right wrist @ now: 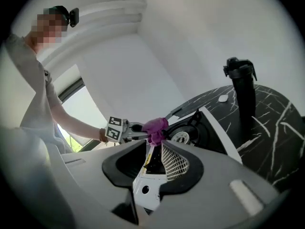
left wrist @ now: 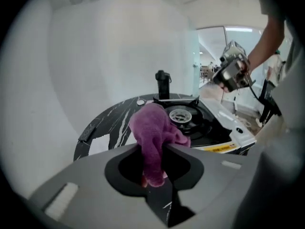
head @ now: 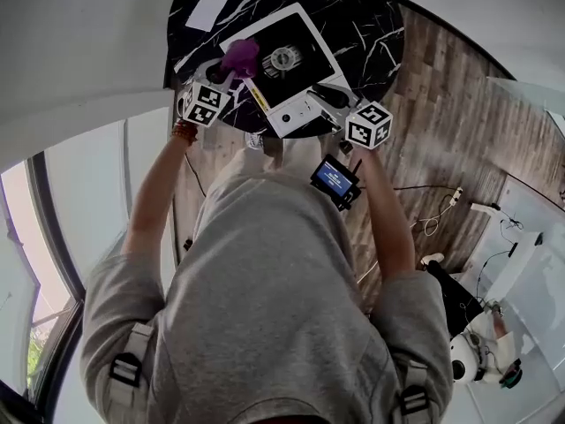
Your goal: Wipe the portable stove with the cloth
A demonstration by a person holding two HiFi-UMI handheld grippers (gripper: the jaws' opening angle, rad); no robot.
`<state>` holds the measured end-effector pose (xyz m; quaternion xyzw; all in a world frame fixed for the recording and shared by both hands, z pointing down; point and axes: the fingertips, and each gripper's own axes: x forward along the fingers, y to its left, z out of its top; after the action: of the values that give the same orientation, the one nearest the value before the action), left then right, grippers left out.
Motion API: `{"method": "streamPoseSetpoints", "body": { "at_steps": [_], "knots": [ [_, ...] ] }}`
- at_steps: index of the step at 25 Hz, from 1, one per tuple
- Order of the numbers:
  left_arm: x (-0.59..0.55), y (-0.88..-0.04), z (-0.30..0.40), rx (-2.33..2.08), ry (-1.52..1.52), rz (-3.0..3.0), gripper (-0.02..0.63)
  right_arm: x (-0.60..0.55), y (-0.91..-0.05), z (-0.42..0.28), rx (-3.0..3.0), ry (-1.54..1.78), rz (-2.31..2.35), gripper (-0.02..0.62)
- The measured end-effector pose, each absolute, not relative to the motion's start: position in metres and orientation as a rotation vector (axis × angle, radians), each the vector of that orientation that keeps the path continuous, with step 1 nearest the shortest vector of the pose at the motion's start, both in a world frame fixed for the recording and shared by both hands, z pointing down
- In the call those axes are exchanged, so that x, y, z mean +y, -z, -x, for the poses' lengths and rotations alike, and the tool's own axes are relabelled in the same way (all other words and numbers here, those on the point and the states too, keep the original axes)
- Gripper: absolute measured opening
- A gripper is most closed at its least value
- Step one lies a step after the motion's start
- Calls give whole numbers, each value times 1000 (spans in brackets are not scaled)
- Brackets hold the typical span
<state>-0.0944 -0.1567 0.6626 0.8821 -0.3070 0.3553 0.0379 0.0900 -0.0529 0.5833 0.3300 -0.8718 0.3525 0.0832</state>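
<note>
Bright even daylight, soft shadows, heavy fisheye warp, dark vignetted corners, slight edge blur

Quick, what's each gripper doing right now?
Left gripper: shut on the purple cloth.
Right gripper: open, jaws apart over the stove corner.

Purple cloth (left wrist: 151,128), white stove (head: 284,111) with black top, black table (head: 375,25) veined white
</note>
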Motion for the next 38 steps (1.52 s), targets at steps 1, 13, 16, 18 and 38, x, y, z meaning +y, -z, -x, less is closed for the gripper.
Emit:
{"method": "streamPoseSetpoints", "body": {
  "at_steps": [1,13,16,18,38],
  "knots": [
    [-161,-669,89,-922,-1144,-2707,78,-52,-584,-96,-2597,-1045,-1012,110],
    [-160,-675,63,-773,-1359,-2733,59,-46,-601,-110,-2537,-978,-1113,103],
    [-150,-676,57,-733,-1371,-2754,58,-45,-602,-106,-2539,-972,-1099,103],
    [-143,-678,53,-710,-1371,-2760,58,-46,-603,-104,-2539,-968,-1092,101],
    [-75,-679,21,-502,-1346,-2786,58,-29,-597,-84,-2546,-939,-1061,94]
  ]
}}
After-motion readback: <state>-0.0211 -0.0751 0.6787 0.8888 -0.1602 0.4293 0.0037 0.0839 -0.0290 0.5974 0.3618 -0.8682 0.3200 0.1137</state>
